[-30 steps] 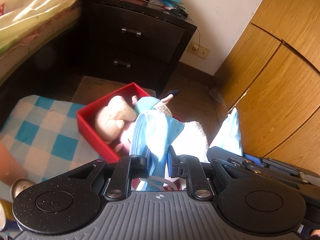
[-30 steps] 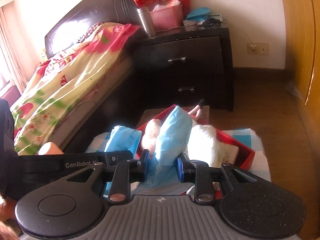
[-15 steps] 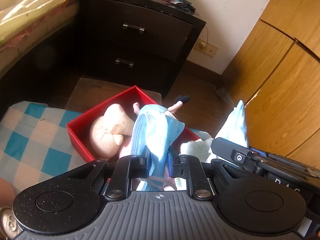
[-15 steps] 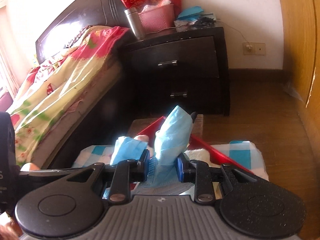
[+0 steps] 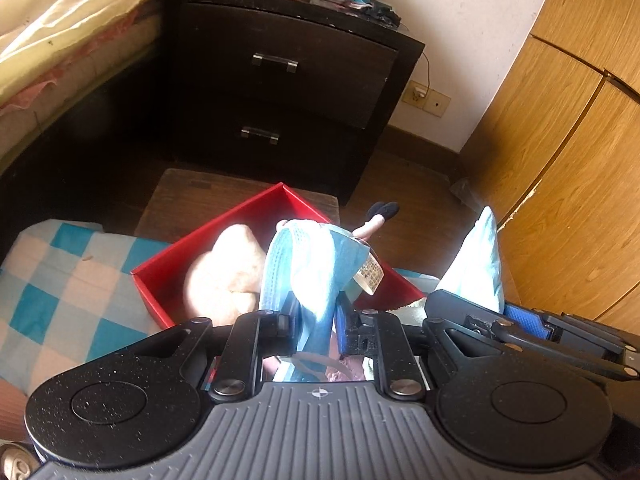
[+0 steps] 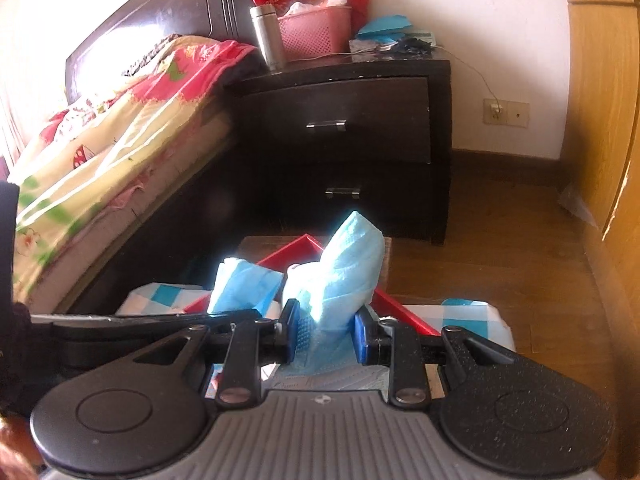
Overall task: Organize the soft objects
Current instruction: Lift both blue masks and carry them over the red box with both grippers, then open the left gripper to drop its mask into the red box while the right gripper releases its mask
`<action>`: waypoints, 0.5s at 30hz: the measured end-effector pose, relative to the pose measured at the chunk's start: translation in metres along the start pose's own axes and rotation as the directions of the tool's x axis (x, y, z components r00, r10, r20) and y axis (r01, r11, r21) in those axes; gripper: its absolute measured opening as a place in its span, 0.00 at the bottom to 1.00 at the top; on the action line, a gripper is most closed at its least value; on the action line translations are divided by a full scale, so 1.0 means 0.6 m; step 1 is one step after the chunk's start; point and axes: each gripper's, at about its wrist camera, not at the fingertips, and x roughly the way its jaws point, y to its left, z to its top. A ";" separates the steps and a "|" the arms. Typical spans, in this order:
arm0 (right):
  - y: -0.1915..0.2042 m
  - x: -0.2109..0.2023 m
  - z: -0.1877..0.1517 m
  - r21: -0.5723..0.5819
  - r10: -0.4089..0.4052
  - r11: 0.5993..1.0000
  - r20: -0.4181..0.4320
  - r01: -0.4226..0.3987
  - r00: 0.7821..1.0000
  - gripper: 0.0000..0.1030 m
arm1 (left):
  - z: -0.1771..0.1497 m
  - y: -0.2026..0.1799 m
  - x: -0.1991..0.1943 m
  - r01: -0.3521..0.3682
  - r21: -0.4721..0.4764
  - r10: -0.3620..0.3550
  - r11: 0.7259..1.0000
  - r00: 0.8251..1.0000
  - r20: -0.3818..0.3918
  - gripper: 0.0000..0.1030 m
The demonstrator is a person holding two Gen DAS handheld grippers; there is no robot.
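My left gripper (image 5: 316,326) is shut on one end of a light blue face mask (image 5: 308,268), held above a red box (image 5: 224,220). In the box lies a pale plush toy (image 5: 220,276), and a doll's leg with a black shoe (image 5: 380,214) sticks out past its far rim. My right gripper (image 6: 326,334) is shut on the other end of the blue mask (image 6: 344,264). It shows at the right of the left wrist view (image 5: 480,264). The left gripper's mask end shows in the right wrist view (image 6: 244,284). The box rim (image 6: 296,248) peeks behind it.
The box sits on a blue-and-white checked cloth (image 5: 60,280). A low wooden stool (image 5: 192,196) stands behind it. A dark nightstand (image 6: 344,140) with a pink basket (image 6: 312,36) and steel flask (image 6: 268,36) stands beyond. A bed (image 6: 112,120) is left, wooden wardrobe doors (image 5: 560,160) right.
Both grippers have risen and pulled back with the mask still held. The box and toys now sit lower and farther off in both views.
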 end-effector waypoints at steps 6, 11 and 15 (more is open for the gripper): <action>-0.011 0.009 0.004 0.006 -0.006 1.000 -0.007 0.006 1.000 0.06 | 0.003 -0.003 0.009 0.003 0.000 -0.003 1.000 1.000 0.001 0.17; -0.017 0.017 0.003 -0.002 -0.029 1.000 -0.010 0.029 1.000 0.06 | 0.003 -0.006 0.018 0.001 0.002 -0.001 1.000 1.000 -0.003 0.19; -0.023 0.025 -0.001 -0.007 -0.038 0.999 -0.034 0.037 0.999 0.10 | 0.005 -0.009 0.024 -0.017 -0.003 0.017 1.000 1.000 -0.005 0.39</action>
